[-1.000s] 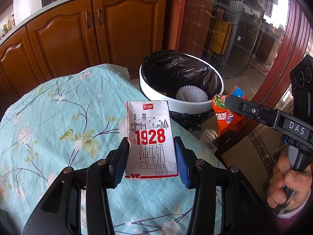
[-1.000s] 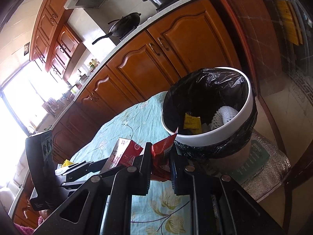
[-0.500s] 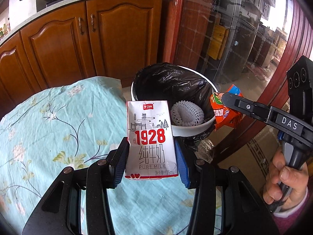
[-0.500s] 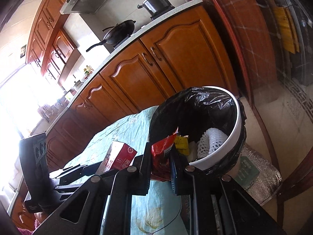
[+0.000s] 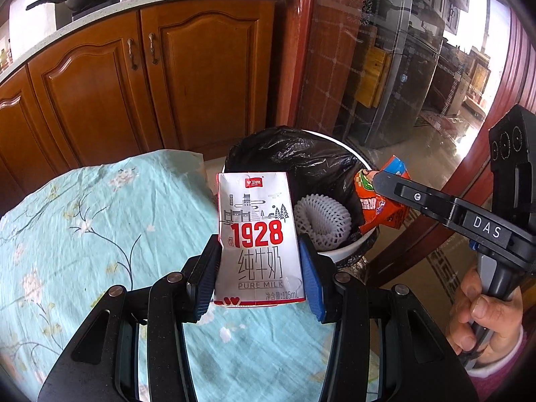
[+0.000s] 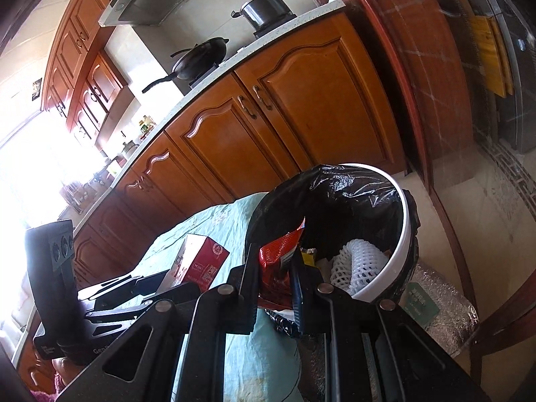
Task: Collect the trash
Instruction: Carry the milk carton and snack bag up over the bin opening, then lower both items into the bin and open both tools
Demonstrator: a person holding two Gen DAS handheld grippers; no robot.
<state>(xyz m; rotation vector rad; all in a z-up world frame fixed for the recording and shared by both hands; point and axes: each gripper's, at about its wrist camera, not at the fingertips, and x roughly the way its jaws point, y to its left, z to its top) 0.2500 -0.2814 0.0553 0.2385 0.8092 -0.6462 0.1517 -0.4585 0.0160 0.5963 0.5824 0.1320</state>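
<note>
- Now, the bin [image 5: 330, 254], lined with a black bag [image 5: 301, 160], sits mid-frame past the table [image 5: 83, 227] edge; both loads belong over its opening before release.
- Left gripper [image 5: 259, 268] is clamped on the milk carton [image 5: 258, 238], centre frame, short of the rim.
- Right gripper [image 6: 274, 274] pinches the snack wrapper [image 6: 279, 256] at the rim.
- White foam netting [image 5: 321, 221] lies inside; nothing blocks the opening.

Right gripper [image 6: 275, 268] clamped on a red snack wrapper [image 6: 279, 261], over the near rim of a white bin [image 6: 400, 234] lined with a black bag [image 6: 338, 194]. White foam netting [image 6: 356, 264] inside at 4 o'clock. Left gripper [image 6: 157, 279] at 9 o'clock, gripping a milk carton [image 6: 197, 263] above teal floral tablecloth [image 6: 201, 221].
</note>
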